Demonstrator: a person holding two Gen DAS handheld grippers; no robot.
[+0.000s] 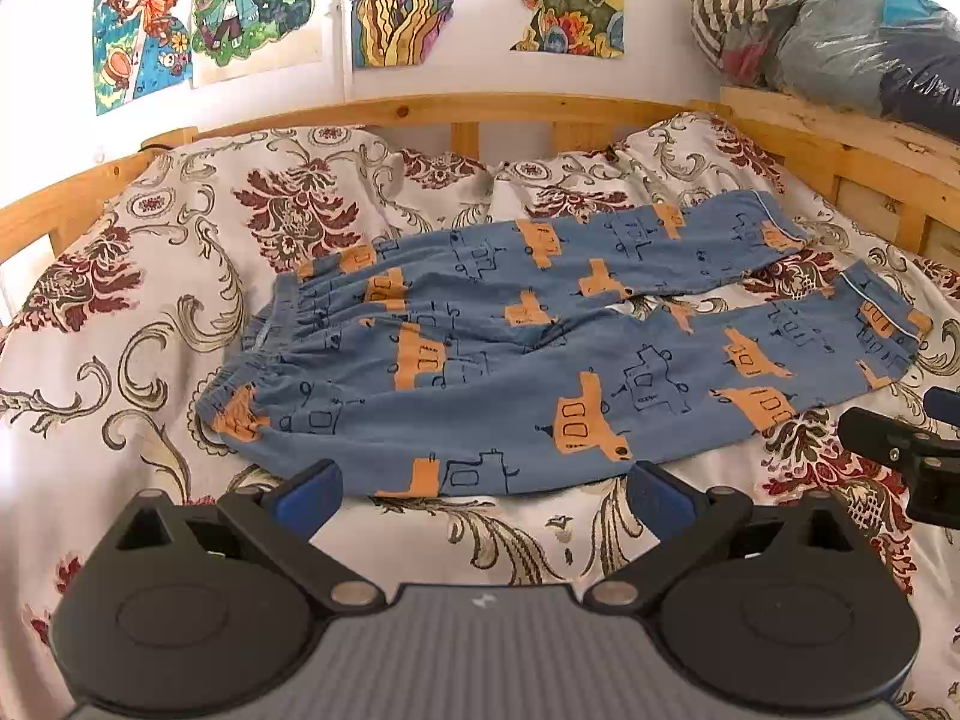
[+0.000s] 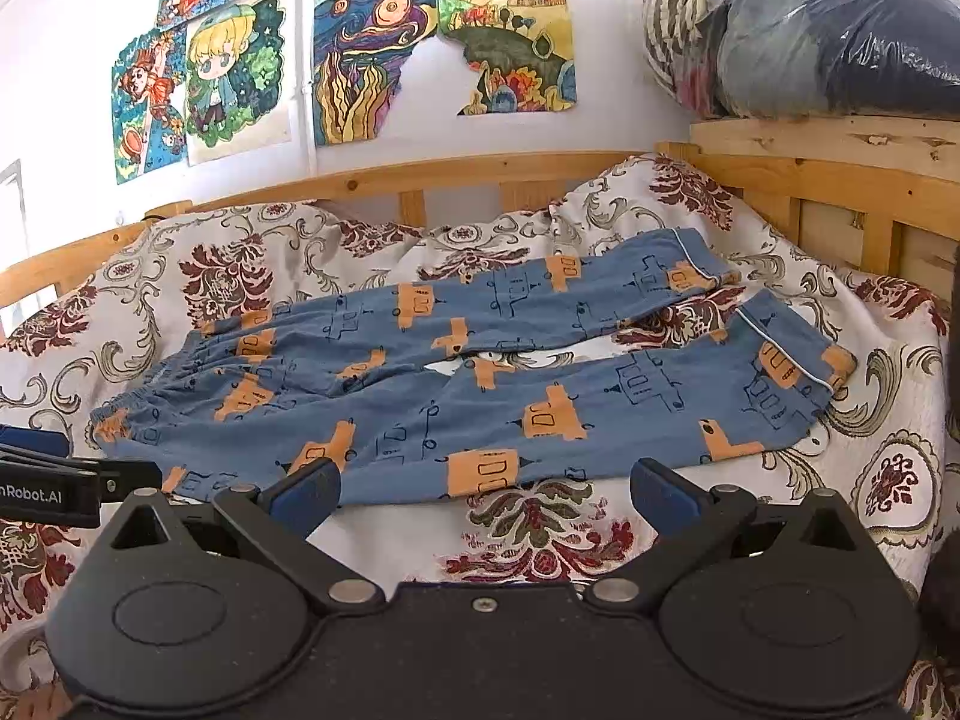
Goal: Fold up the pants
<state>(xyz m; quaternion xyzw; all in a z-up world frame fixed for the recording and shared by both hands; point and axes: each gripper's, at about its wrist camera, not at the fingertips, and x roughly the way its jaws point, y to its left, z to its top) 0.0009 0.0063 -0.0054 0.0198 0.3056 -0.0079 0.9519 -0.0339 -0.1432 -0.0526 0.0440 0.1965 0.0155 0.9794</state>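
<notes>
Pants [image 1: 528, 354] lie flat and unfolded on the bed [image 1: 138, 312], waistband at 9 o'clock, cuffs at 3 o'clock, legs parted in a narrow V. The left tool [image 1: 483, 495] and the right tool [image 2: 483, 495] hover at the near hem, each with its jaws spread wide and empty. The likely first step is laying one leg over the other: take the near leg at waistband and cuff together, lift evenly, and carry it toward 12 o'clock so the seams align. Pinching the patterned bedcover beneath is the probable fault.
</notes>
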